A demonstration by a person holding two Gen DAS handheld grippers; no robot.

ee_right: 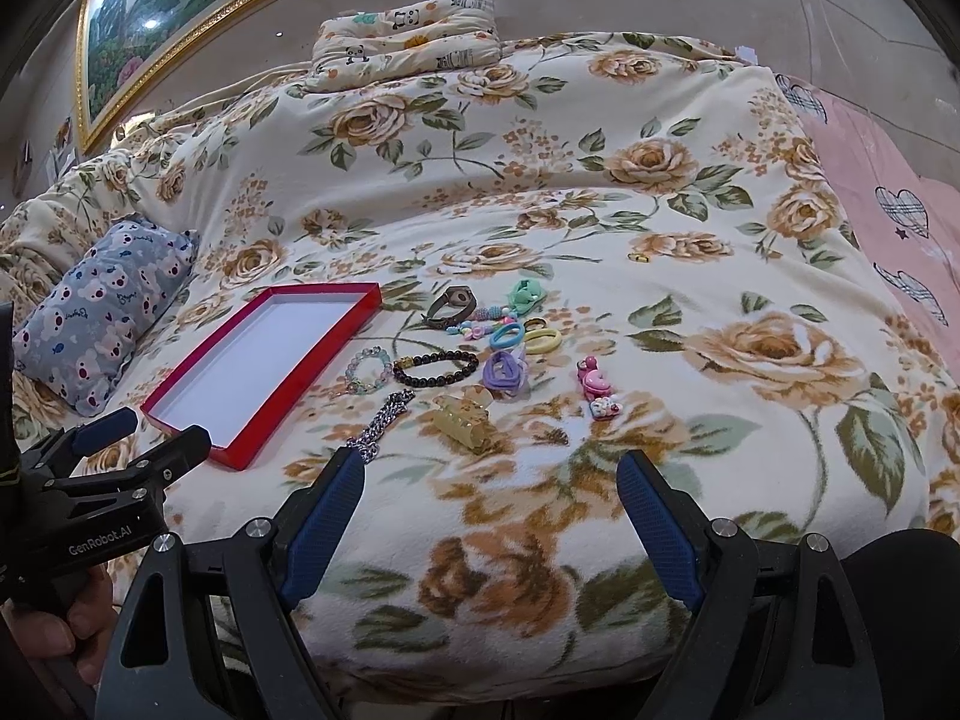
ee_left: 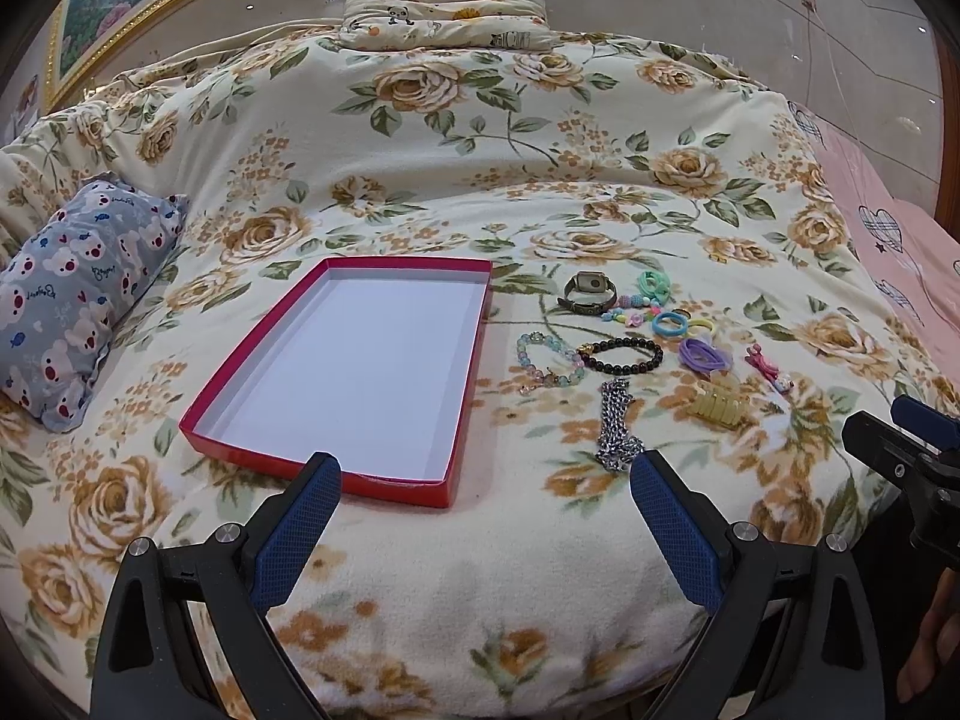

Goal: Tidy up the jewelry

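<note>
Red box [ee_left: 336,468] lies empty near the bed's [ee_left: 480,570] front edge. Bracelets [ee_left: 621,354], a chain [ee_left: 615,420] and hair ties [ee_left: 672,324] lie scattered beside it, none sorted yet. Left claw [ee_left: 483,474] and right claw [ee_right: 489,468] hover spread, holding nothing.

I hold both grippers low over the near edge of the bed, angled downward. My left gripper [ee_left: 485,465] has its blue-padded jaws spread wide, nothing between them. My right gripper [ee_right: 491,465] stands likewise agape and unladen. My fingers [ee_right: 54,630] wrap the left handle.
</note>
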